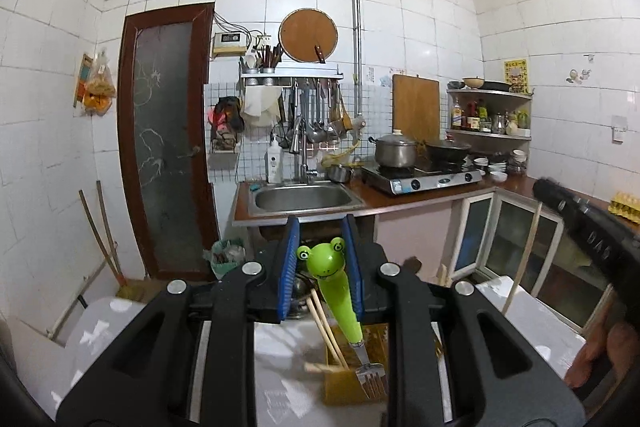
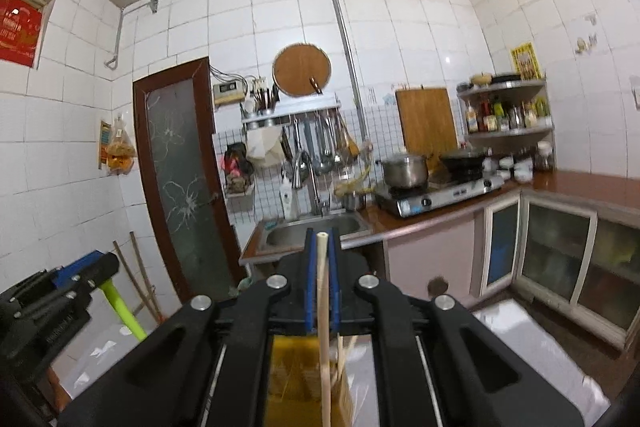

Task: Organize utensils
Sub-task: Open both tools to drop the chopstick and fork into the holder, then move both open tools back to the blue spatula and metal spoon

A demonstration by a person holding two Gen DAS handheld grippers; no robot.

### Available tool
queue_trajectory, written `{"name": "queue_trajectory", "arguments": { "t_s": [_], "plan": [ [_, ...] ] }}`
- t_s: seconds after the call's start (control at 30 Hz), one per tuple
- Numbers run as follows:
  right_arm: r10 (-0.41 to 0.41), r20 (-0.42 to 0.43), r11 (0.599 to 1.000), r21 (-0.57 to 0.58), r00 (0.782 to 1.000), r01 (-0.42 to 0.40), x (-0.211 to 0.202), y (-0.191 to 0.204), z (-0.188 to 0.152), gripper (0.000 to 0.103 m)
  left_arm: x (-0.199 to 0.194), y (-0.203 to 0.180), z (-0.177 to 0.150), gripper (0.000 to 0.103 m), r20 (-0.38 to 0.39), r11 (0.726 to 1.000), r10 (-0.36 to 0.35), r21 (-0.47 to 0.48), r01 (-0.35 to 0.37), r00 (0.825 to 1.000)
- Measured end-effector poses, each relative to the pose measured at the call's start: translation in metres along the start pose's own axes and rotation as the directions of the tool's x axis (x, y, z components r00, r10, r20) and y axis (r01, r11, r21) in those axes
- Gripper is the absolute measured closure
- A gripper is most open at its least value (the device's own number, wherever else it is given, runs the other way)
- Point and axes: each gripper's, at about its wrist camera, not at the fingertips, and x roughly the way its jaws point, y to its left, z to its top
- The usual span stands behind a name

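Utensil sorting at the holder, seen along both claws. The left gripper [image 1: 320, 267] is closed on a fork [image 1: 340, 303], which is clamped by its green frog-shaped handle between the blue pads [image 1: 289, 271]; the frog head is seen at the fingertips, and the metal tines are pointed down, below the claw. The tines are seen just over the mouth of a yellow-brown utensil holder [image 1: 352, 383], directly beneath the jaws, so the fork appears to be held upright for a tines-first drop into it. Wooden chopsticks [image 1: 326, 331] are seen leaning in the same holder, just left of the fork; whether they are touched by it cannot be told.

The right gripper [image 2: 322, 275] is closed on a single pale chopstick [image 2: 323, 307], held upright between its narrow blue pads, with one end projecting past the fingertips and the other reaching down toward the holder [image 2: 296, 387] under the claw. This vertical hold is judged to suit lowering into the narrow opening. A few thin sticks are visible inside, to the right of the held chopstick. The holder is set on a white surface [image 2: 532, 355] below both claws.
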Motion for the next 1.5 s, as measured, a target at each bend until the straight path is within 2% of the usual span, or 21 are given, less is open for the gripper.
{"name": "queue_trajectory", "arguments": {
  "t_s": [0.17, 0.3, 0.53, 0.57, 0.6, 0.63, 0.67, 0.7, 0.77, 0.87, 1.0, 1.1, 1.17, 1.27, 1.33, 1.4, 1.5],
  "plan": [
    [0.014, 0.063, 1.000, 0.019, 0.998, -0.015, 0.022, 0.000, 0.001, 0.097, 0.035, -0.001, -0.006, 0.082, 0.010, 1.000, 0.011, 0.001, -0.011, 1.000],
    [0.025, 0.060, 0.999, 0.024, 0.998, -0.027, 0.047, -0.003, -0.017, 0.097, 0.066, -0.003, -0.028, 0.082, -0.004, 1.000, 0.023, 0.019, -0.023, 1.000],
    [0.054, -0.078, 0.999, 0.011, 0.995, -0.053, 0.089, -0.006, -0.068, 0.096, 0.112, -0.001, -0.078, 0.081, -0.145, 1.000, 0.006, 0.022, -0.003, 0.989],
    [0.049, -0.095, 0.999, 0.003, 0.994, -0.049, 0.091, -0.007, -0.072, 0.095, 0.113, 0.000, -0.082, 0.078, -0.158, 1.000, 0.012, 0.018, -0.010, 0.987],
    [0.034, -0.127, 0.999, -0.011, 0.991, -0.036, 0.092, -0.007, -0.078, 0.089, 0.113, 0.003, -0.085, 0.073, -0.177, 1.000, 0.019, 0.011, -0.018, 0.984],
    [0.026, -0.141, 1.000, -0.013, 0.990, -0.028, 0.091, -0.007, -0.080, 0.080, 0.110, 0.005, -0.086, 0.061, -0.184, 1.000, 0.019, 0.006, -0.018, 0.983],
    [0.015, -0.151, 1.000, -0.009, 0.988, -0.017, 0.088, -0.010, -0.081, 0.055, 0.104, 0.009, -0.085, 0.044, -0.187, 1.000, 0.024, -0.004, -0.025, 0.982],
    [0.001, -0.152, 1.000, 0.004, 0.988, 0.000, 0.081, -0.013, -0.081, 0.040, 0.096, 0.013, -0.084, 0.036, -0.180, 0.999, 0.030, -0.012, -0.033, 0.983],
    [-0.016, -0.158, 1.000, 0.018, 0.987, 0.019, 0.065, -0.020, -0.080, 0.040, 0.072, 0.022, -0.077, 0.020, -0.151, 0.999, 0.038, -0.025, -0.042, 0.988],
    [-0.029, -0.200, 0.999, 0.024, 0.979, 0.034, 0.046, -0.027, -0.079, 0.040, 0.038, 0.037, -0.067, 0.005, -0.140, 0.998, 0.055, -0.023, -0.059, 0.989],
    [-0.042, -0.264, 0.999, 0.022, 0.964, 0.050, 0.011, -0.032, -0.082, 0.039, -0.004, 0.052, -0.065, 0.005, -0.139, 0.995, 0.096, -0.007, -0.098, 0.986],
    [-0.050, -0.318, 0.998, 0.010, 0.947, 0.056, -0.014, -0.030, -0.091, 0.038, -0.020, 0.060, -0.072, 0.005, -0.205, 0.997, 0.076, -0.008, -0.080, 0.976],
    [-0.064, -0.339, 0.998, 0.002, 0.939, 0.069, -0.028, -0.027, -0.098, 0.034, -0.031, 0.069, -0.084, 0.005, -0.260, 0.998, 0.045, -0.030, -0.055, 0.964],
    [-0.073, -0.378, 0.997, 0.005, 0.923, 0.081, -0.046, -0.023, -0.111, 0.028, -0.041, 0.078, -0.108, 0.005, -0.317, 0.995, 0.031, -0.076, -0.058, 0.948],
    [-0.073, -0.395, 0.997, 0.004, 0.916, 0.081, -0.054, -0.020, -0.121, 0.021, -0.046, 0.083, -0.124, 0.005, -0.330, 0.994, 0.026, -0.094, -0.060, 0.944],
    [-0.082, -0.414, 0.996, -0.011, 0.907, 0.084, -0.058, -0.015, -0.134, 0.019, -0.051, 0.084, -0.143, 0.005, -0.346, 0.994, 0.044, -0.080, -0.076, 0.937],
    [-0.079, -0.465, 0.997, -0.017, 0.882, 0.080, -0.056, -0.007, -0.161, 0.018, -0.055, 0.079, -0.170, 0.005, -0.367, 0.995, 0.075, -0.028, -0.091, 0.927]
  ]
}}
